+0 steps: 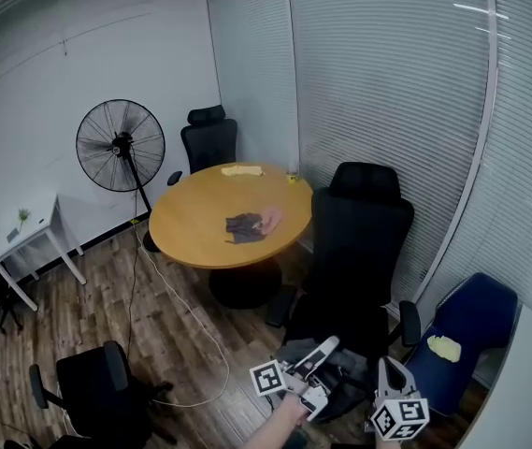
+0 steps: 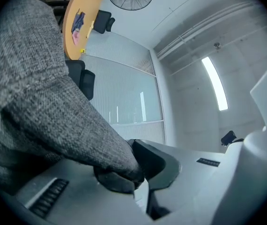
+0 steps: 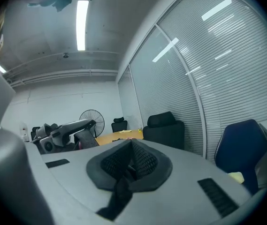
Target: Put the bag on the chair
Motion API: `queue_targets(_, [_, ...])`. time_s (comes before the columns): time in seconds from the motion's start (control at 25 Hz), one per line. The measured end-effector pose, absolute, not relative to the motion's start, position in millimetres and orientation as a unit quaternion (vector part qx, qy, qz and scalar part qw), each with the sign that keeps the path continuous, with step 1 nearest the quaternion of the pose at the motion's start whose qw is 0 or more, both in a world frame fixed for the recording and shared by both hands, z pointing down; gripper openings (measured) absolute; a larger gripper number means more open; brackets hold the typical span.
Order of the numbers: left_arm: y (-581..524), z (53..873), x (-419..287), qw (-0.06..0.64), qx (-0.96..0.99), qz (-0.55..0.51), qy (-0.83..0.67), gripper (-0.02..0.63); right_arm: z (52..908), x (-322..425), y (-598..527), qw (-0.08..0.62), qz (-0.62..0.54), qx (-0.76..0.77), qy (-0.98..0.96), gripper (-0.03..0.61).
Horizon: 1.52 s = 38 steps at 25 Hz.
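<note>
Fabric, grey and coarsely knitted, fills the left gripper (image 2: 133, 172): its jaws are clamped on a fold of the bag (image 2: 44, 102), which spreads from them across the whole left half of the left gripper view. The right gripper (image 3: 131, 161) has its jaws pressed together, and what looks to me like a dark strap (image 3: 119, 196) runs out from between them toward the lower left of that frame. I take it for the bag's strap, though I cannot be sure. A grip on the body and another on the strap would make sense, since a soft bag sags and folds if carried from one point.

From above, both grippers sit side by side at the bottom centre of the head view, with a grey patch of the bag showing just under the left one. So the bag is off any surface, held up between the two tools.

Directly above them in that frame stands a black office chair (image 1: 359, 241), its tall back toward the blinds and its seat facing the grippers, the nearest landing place. A blue chair (image 1: 471, 325) sits at lower right with something pale yellow on its seat. Further up the frame is the round wooden desk (image 1: 191, 237) carrying a small dark cloth (image 1: 245, 225), and a floor fan (image 1: 121, 145) stands at upper left.

By my reckoning the bag is carried but not yet set down.
</note>
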<state>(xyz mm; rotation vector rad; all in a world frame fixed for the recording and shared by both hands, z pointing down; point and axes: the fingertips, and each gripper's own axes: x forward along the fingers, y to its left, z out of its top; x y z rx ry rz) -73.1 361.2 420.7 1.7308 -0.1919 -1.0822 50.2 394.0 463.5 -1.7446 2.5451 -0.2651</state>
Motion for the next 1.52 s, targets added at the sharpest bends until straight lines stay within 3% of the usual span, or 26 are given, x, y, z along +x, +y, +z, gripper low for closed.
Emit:
queue_targets(0.92, [65,459,-31,0.592,0.691,-0.41,-0.062,0.023,510,72,107,-0.005,-0.166,-0.581,0.796,0.012])
queue_targets(1.52, [-68,481,-12,0.623,0.671,-0.395,-0.082,0.023,500,108,23,-0.001,-0.164,-0.637,0.753,0.012])
